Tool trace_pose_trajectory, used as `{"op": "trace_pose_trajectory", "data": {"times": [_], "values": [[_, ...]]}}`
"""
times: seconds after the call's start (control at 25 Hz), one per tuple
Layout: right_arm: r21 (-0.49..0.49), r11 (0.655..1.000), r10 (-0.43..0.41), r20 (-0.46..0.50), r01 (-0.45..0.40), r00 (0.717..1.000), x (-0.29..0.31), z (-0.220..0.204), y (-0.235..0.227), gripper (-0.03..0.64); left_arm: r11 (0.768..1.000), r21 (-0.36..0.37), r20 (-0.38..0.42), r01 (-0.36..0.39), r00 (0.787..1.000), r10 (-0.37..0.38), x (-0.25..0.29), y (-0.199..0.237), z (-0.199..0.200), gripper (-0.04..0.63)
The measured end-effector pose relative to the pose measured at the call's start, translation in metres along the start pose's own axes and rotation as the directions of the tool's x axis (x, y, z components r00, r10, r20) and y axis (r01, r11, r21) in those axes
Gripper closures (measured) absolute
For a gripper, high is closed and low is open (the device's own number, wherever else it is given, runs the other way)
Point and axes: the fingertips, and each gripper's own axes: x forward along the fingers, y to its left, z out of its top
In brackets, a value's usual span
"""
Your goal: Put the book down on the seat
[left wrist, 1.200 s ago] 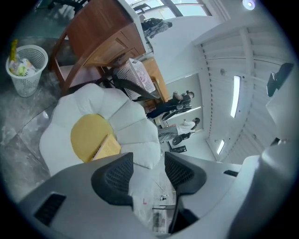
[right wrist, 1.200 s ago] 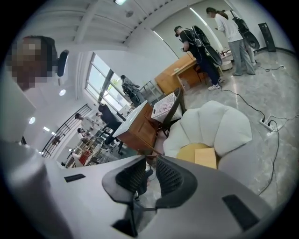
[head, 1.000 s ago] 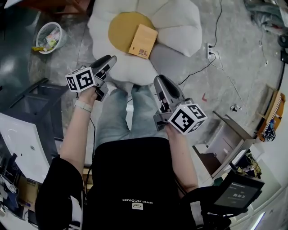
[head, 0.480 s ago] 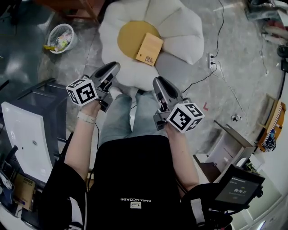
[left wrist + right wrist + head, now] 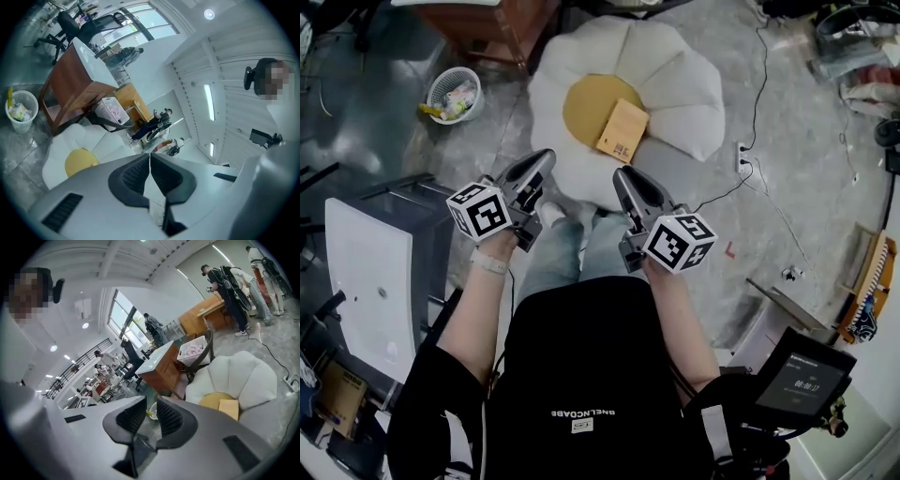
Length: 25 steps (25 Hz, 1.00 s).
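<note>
From the head view, the book (image 5: 623, 130) lies flat on the seat (image 5: 675, 75), a flower-shaped cushion on the floor, partly on its yellow middle and partly on a white petal; both tools hang well clear of it above the person's knees, so I'd judge the putting-down done; what could go wrong now is a careless foot or tool nudging the soft cushion, which would slide the book off toward the floor; a shoe could also catch the cable (image 5: 712, 183) trailing just beside the seat; the left tool (image 5: 546, 157) and right tool (image 5: 621, 176) show only their backs here, so their jaws can't be read from above, and the person's feet are hidden beneath them. In the left gripper view, the left tool (image 5: 150, 157) has its jaws together, having just been closing, with nothing between them; its own body covers most of the seat, leaving a white edge and a bit of yellow, and the book is hidden altogether. In the right gripper view, the right tool (image 5: 151, 408) holds its jaws a narrow slit apart, with nothing in the slit; only the distant floor shows through; the book (image 5: 228, 408) appears as a tan corner on the yellow middle, its lower edge cut off by the tool's body, so I can't tell whether it sits level or overhangs.
</note>
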Motion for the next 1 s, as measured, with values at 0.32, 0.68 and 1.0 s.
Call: {"op": "trace_pose_trajectory", "data": {"times": [0.32,0.68,1.0], "values": [[-0.067,0.994,0.082,-0.013,-0.082,0.997,0.006,0.018,0.038,0.532,0.997,0.065,0.048,-0.034,0.998,0.031,-0.031,-0.034,0.018,0.578],[-0.148,0.974,0.168,-0.042,-0.172,0.985,0.024,0.023,0.079,0.532,0.988,0.146,0.118,-0.057,0.992,0.039,-0.062,-0.058,0.049,0.580],[-0.204,0.948,0.237,-0.051,-0.243,0.970,0.029,0.036,0.129,0.532,0.981,0.172,0.195,-0.093,0.979,0.059,-0.105,-0.083,0.071,0.580]]}}
